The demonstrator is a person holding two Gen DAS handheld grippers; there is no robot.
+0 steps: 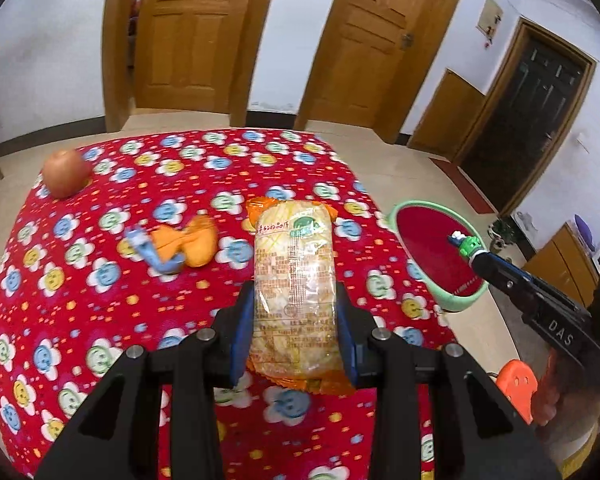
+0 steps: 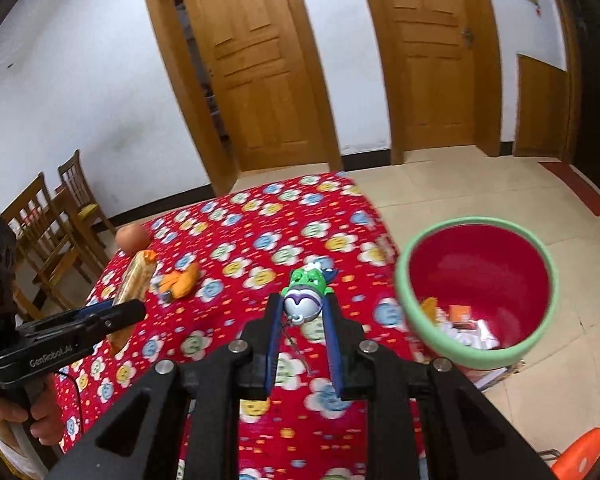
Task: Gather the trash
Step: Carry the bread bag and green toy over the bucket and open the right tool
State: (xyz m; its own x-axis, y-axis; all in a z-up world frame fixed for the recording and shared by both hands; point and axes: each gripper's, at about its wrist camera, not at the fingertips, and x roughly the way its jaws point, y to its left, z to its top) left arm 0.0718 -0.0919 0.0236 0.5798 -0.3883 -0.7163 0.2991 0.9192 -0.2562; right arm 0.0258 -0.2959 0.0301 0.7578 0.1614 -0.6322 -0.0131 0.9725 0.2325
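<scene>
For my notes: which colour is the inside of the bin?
Red inside the bin, with a light green rim; the right wrist view shows it best.

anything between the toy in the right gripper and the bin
Nothing visible. The right gripper holds the green toy above the red cloth, and the green-rimmed bin sits just off the table edge beside it, its mouth open with only air between.

**Flowered red table and its load**

The table [image 1: 100,320], draped in a red cloth printed with smiling flowers, bears an apple [image 1: 65,173] near its far left corner, at about ten o'clock. Toward the middle, at roughly eleven o'clock from the near edge, lies a crumpled orange wrapper [image 1: 196,245] touching a blue scrap [image 1: 150,254] on its left.
</scene>
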